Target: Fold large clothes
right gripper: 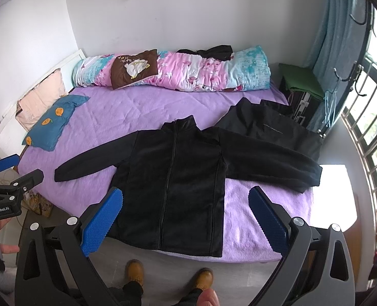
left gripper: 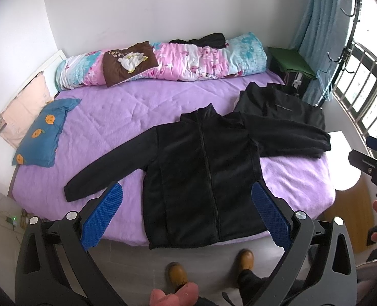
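Observation:
A black zip-up fleece jacket [left gripper: 201, 173] lies flat and face up on the purple bed [left gripper: 127, 117], zipper closed, both sleeves spread out; it also shows in the right wrist view [right gripper: 173, 188]. Its hem reaches the bed's near edge. My left gripper [left gripper: 187, 193] is open and empty, held above the jacket's lower part. My right gripper [right gripper: 184, 199] is open and empty, also above the lower jacket. Each gripper appears at the edge of the other's view: the right one [left gripper: 374, 158] and the left one [right gripper: 12, 170].
A second black garment [left gripper: 285, 107] lies on the bed's far right, partly under the jacket's sleeve. A rolled floral quilt [left gripper: 163, 63], a brown duck cushion [left gripper: 129, 62] and a blue pillow [left gripper: 43, 132] line the far and left sides. My brown boots [left gripper: 244, 258] stand at the bed's edge.

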